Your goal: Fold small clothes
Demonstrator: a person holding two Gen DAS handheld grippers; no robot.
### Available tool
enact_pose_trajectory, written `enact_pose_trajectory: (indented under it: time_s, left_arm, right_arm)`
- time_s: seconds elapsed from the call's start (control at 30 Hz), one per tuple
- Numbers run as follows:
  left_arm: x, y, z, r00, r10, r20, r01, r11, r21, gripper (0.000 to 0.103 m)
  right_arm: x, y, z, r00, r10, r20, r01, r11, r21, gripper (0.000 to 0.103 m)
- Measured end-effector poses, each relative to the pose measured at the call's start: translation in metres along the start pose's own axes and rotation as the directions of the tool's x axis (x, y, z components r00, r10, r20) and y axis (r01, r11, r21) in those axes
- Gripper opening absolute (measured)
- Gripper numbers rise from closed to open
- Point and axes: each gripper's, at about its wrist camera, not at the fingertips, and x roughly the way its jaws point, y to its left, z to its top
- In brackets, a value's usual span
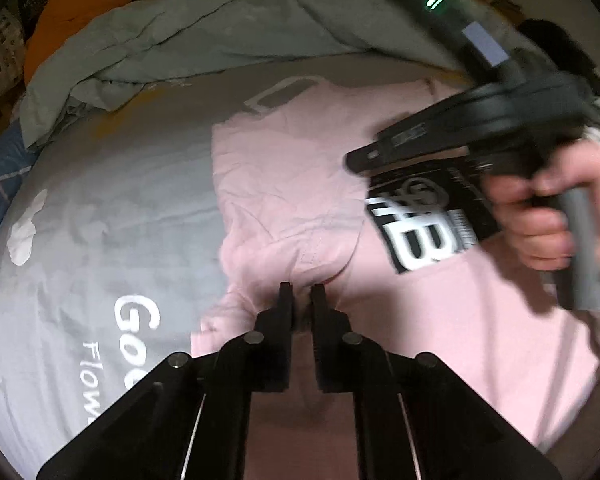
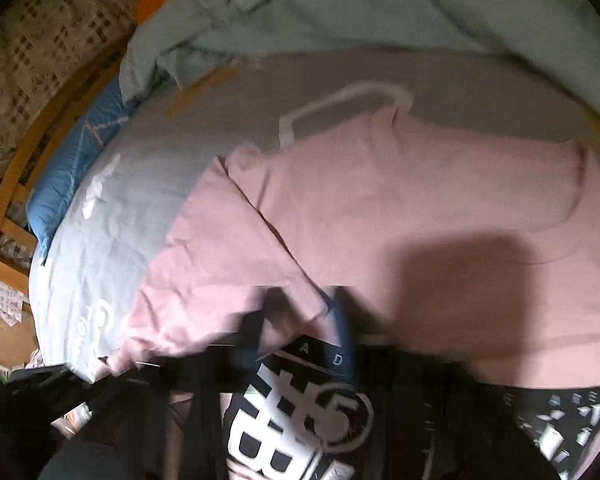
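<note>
A pink T-shirt lies spread on a grey bedsheet printed with white lettering, its black-and-white graphic panel facing up near the middle of the chest. In the left wrist view the left gripper points down at the cloth, its 2 black fingers nearly together and pinching a small raised fold of the shirt at the sleeve seam; the pink fabric bunches up between the tips. To the right in that view the right gripper is blurred, held by a hand wrapped round a grey handle, and it hangs just above the printed panel with its jaws drawn together on nothing visible. The right wrist view is badly smeared: the shirt fills the centre, one sleeve lies folded across the left side, and the gripper's own fingers are only dark streaks at the lower edge over the graphic. A crumpled pale green blanket is heaped along the far side of the bed, an orange cushion beyond it.
</note>
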Motion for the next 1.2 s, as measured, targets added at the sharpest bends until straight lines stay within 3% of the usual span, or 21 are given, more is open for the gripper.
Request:
enact_pose_trajectory:
  time_s: [0.1,0.2,0.27,0.33,0.4,0.47,0.57,0.63,0.73,0.83,0.9,1.03,1.07,1.1,1.17,1.2]
  left_arm:
    - [0.002,0.003,-0.003,0.998,-0.045,-0.055,0.042,0.998,-0.043,0.007]
    - [0.015,0.006,-0.008,0.993,-0.042,-0.107,0.036,0.998,-0.056,0.01]
    - [0.014,0.005,-0.009,0.994,-0.044,-0.101,0.038,0.998,-0.055,0.011]
    - [0.009,0.006,-0.007,0.993,-0.084,-0.083,0.079,0.995,-0.068,0.021]
    - [0.0,0.009,-0.005,0.988,-0.146,-0.046,0.141,0.986,-0.091,0.04]
    - [-0.013,0.012,-0.002,0.982,-0.187,0.006,0.186,0.978,-0.099,0.049]
    - [-0.031,0.018,0.005,0.97,-0.226,0.092,0.235,0.966,-0.108,0.055]
    - [-0.04,0.024,0.008,0.961,-0.23,0.156,0.251,0.959,-0.129,0.06]
    - [-0.036,0.032,0.013,0.97,-0.156,0.188,0.186,0.971,-0.153,0.06]
    - [-0.014,0.04,0.015,0.991,-0.039,0.129,0.063,0.98,-0.189,0.06]
    - [0.001,0.048,0.015,0.997,0.018,0.08,0.0,0.976,-0.216,0.06]
    - [0.02,0.061,0.014,0.999,0.043,0.017,-0.037,0.968,-0.249,0.06]
    - [0.024,0.063,0.013,0.999,0.048,-0.003,-0.047,0.965,-0.258,0.06]
    - [0.029,0.066,0.013,0.999,0.047,-0.023,-0.051,0.962,-0.27,0.06]
    - [0.034,0.072,0.01,0.999,0.033,-0.038,-0.043,0.956,-0.291,0.062]
    - [0.035,0.072,0.01,0.998,0.04,-0.041,-0.05,0.956,-0.29,0.062]
  right_arm:
    - [0.003,-0.002,-0.001,0.999,-0.012,0.032,0.012,1.0,0.006,0.001]
    - [0.003,-0.002,-0.002,0.999,-0.014,0.034,0.014,1.0,0.006,0.001]
    - [0.002,0.0,-0.003,0.999,-0.027,0.044,0.027,1.0,-0.001,0.001]
    - [-0.001,0.003,-0.003,0.996,-0.053,0.076,0.054,0.998,-0.015,0.001]
    - [-0.01,0.005,-0.005,0.987,-0.101,0.126,0.105,0.994,-0.025,0.001]
    - [-0.027,0.004,-0.012,0.984,-0.104,0.143,0.11,0.993,-0.037,0.005]
    - [-0.07,-0.007,-0.03,0.976,-0.104,0.191,0.114,0.992,-0.044,0.011]
    - [-0.111,-0.024,-0.048,0.963,-0.127,0.239,0.138,0.99,-0.028,0.03]
    - [-0.169,-0.054,-0.071,0.928,-0.185,0.323,0.185,0.982,0.033,0.047]
    - [-0.231,-0.1,-0.1,0.867,-0.291,0.406,0.251,0.956,0.15,0.052]
    - [-0.254,-0.128,-0.118,0.843,-0.336,0.421,0.264,0.939,0.221,0.061]
    - [-0.278,-0.202,-0.15,0.782,-0.482,0.396,0.318,0.854,0.411,0.063]
    - [-0.279,-0.214,-0.153,0.777,-0.497,0.386,0.315,0.839,0.444,0.063]
    - [-0.279,-0.233,-0.156,0.787,-0.504,0.357,0.302,0.818,0.489,0.063]
    - [-0.274,-0.266,-0.156,0.829,-0.463,0.315,0.245,0.806,0.539,0.063]
    - [-0.271,-0.277,-0.157,0.836,-0.456,0.306,0.233,0.799,0.555,0.063]
